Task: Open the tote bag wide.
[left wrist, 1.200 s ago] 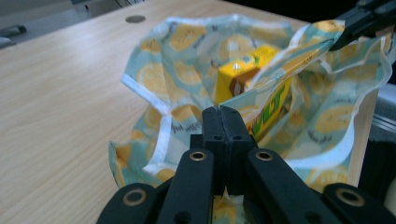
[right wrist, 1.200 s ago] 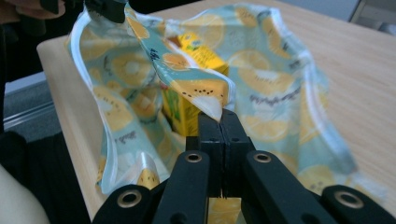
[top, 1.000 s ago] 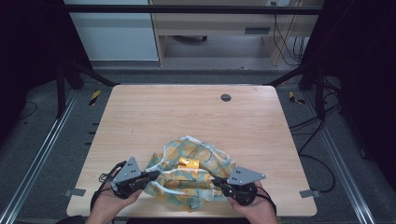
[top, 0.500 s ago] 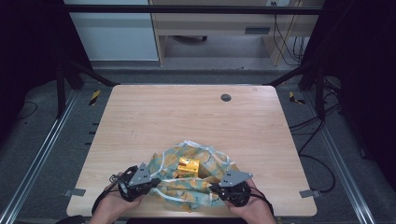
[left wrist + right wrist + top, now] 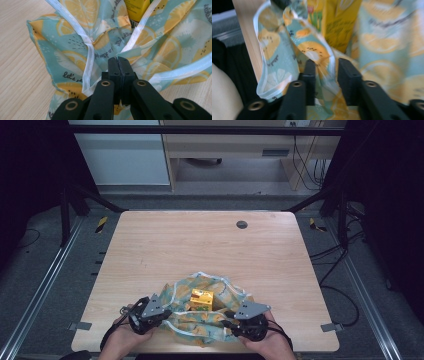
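Note:
A lemon-print cloth bag (image 5: 222, 291) with white trim lies bunched near the table's front edge, with a yellow box (image 5: 201, 299) upright in its middle. My left gripper (image 5: 167, 314) is at the bag's left side. In the left gripper view its jaws (image 5: 117, 60) are pressed together on a fold of the cloth (image 5: 75, 55), with the box (image 5: 136, 8) beyond. My right gripper (image 5: 227, 318) is at the bag's right side. Its jaws (image 5: 326, 62) have just been opening and stand apart. A trimmed strip of cloth (image 5: 312, 50) hangs loose between them, in front of the box (image 5: 337, 22).
The wooden table (image 5: 200, 250) has a round dark grommet (image 5: 242, 224) near its far edge. Both hands rest at the front edge. Metal frame rails run along the left and right sides, and cables lie on the floor at the right.
Both grippers drew slightly inward and the cloth gathered closer around the box, which now stands more exposed. The right gripper's jaws have parted.

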`<state>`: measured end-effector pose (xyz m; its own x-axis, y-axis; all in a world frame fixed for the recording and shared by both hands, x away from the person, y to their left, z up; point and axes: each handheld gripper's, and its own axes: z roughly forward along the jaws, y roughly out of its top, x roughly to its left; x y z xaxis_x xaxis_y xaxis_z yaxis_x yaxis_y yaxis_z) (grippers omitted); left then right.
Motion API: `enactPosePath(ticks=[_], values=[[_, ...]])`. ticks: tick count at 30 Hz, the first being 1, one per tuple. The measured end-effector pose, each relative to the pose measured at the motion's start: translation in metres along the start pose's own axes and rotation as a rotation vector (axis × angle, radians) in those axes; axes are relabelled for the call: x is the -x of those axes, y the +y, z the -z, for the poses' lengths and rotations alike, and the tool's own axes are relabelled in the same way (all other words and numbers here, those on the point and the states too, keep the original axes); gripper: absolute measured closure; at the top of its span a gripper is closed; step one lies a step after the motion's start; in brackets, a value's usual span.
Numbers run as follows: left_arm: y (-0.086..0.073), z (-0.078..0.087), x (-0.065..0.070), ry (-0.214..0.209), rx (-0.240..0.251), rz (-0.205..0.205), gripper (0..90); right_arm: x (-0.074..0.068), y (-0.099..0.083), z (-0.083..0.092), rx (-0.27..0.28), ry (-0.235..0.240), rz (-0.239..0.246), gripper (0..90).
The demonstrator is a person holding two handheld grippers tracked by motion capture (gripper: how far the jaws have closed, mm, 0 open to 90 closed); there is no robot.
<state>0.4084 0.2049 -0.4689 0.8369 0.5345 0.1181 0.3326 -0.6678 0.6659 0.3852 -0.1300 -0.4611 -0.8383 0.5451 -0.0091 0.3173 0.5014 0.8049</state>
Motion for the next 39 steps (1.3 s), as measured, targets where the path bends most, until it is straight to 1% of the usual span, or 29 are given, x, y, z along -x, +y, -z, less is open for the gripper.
enactPosePath(ticks=[1, 3, 6, 8, 10, 11, 13, 14, 15, 18, 20, 21, 23, 24, 25, 27, 28, 29, 30, 32, 33, 35, 37, 39], values=[[0.0, 0.0, 0.0, 0.003, 0.0, 0.0, 90.0, 0.001, 0.003, 0.006, 0.015, -0.016, -0.001, 60.9], [0.0, 0.001, -0.001, 0.011, 0.003, -0.002, 90.0, 0.002, 0.008, 0.014, 0.034, -0.029, 0.003, 56.8], [-0.001, 0.004, -0.002, 0.024, 0.01, 0.003, 90.0, 0.005, 0.016, 0.027, 0.06, -0.047, 0.012, 54.1], [-0.002, 0.004, -0.004, 0.026, 0.015, 0.006, 90.0, 0.01, 0.022, 0.037, 0.092, -0.065, 0.001, 50.2], [-0.001, 0.005, -0.004, 0.029, 0.018, 0.002, 89.8, 0.014, 0.026, 0.041, 0.107, -0.083, -0.01, 47.0], [-0.001, 0.005, -0.004, 0.029, 0.018, 0.001, 89.7, 0.018, 0.028, 0.041, 0.1, -0.105, -0.017, 44.4], [-0.001, 0.006, -0.003, 0.026, 0.023, 0.001, 89.7, 0.025, 0.031, 0.036, 0.085, -0.13, -0.022, 41.1], [-0.002, 0.007, -0.003, 0.027, 0.02, -0.001, 89.6, 0.028, 0.032, 0.033, 0.078, -0.134, -0.027, 39.1], [-0.002, 0.007, -0.003, 0.027, 0.02, 0.001, 89.3, 0.034, 0.033, 0.026, 0.059, -0.141, -0.034, 36.1], [-0.002, 0.007, -0.003, 0.025, 0.027, 0.006, 88.2, 0.044, 0.032, 0.009, 0.005, -0.125, -0.055, 28.8], [-0.002, 0.007, -0.003, 0.02, 0.033, 0.007, 87.0, 0.049, 0.031, -0.002, -0.031, -0.11, -0.076, 21.8], [-0.001, 0.007, -0.003, 0.017, 0.038, 0.008, 86.0, 0.051, 0.03, -0.007, -0.046, -0.1, -0.084, 22.1], [-0.001, 0.008, -0.001, 0.015, 0.048, 0.008, 83.4, 0.05, 0.029, -0.015, -0.068, -0.081, -0.082, 23.3], [0.0, 0.008, 0.0, 0.012, 0.054, 0.007, 81.6, 0.048, 0.029, -0.017, -0.08, -0.081, -0.084, 25.3], [0.001, 0.009, 0.001, 0.015, 0.062, 0.004, 80.0, 0.048, 0.029, -0.018, -0.082, -0.076, -0.077, 29.9], [0.002, 0.011, 0.002, 0.018, 0.081, 0.003, 76.7, 0.046, 0.029, -0.02, -0.094, -0.079, -0.067, 42.8], [0.003, 0.012, 0.003, 0.018, 0.091, 0.007, 74.1, 0.046, 0.029, -0.021, -0.099, -0.082, -0.066, 52.5], [0.004, 0.014, 0.004, 0.017, 0.102, 0.011, 69.2, 0.045, 0.03, -0.02, -0.087, -0.068, -0.065, 65.9], [0.005, 0.015, 0.004, 0.015, 0.111, 0.01, 69.2, 0.045, 0.03, -0.02, -0.087, -0.068, -0.065, 65.9], [0.008, 0.019, 0.006, 0.008, 0.145, 0.017, 64.1, 0.044, 0.031, -0.019, -0.083, -0.064, -0.061, 74.1], [0.01, 0.021, 0.007, 0.003, 0.16, 0.014, 61.9, 0.043, 0.031, -0.019, -0.08, -0.06, -0.055, 77.5], [0.013, 0.023, 0.011, 0.001, 0.191, 0.004, 58.2, 0.042, 0.032, -0.02, -0.072, -0.055, -0.053, 80.7], [0.017, 0.024, 0.014, -0.015, 0.219, 0.005, 53.5, 0.042, 0.034, -0.02, -0.064, -0.044, -0.051, 82.9], [0.02, 0.021, 0.017, -0.017, 0.223, 0.002, 50.2, 0.042, 0.036, -0.02, -0.054, -0.033, -0.056, 84.3]])
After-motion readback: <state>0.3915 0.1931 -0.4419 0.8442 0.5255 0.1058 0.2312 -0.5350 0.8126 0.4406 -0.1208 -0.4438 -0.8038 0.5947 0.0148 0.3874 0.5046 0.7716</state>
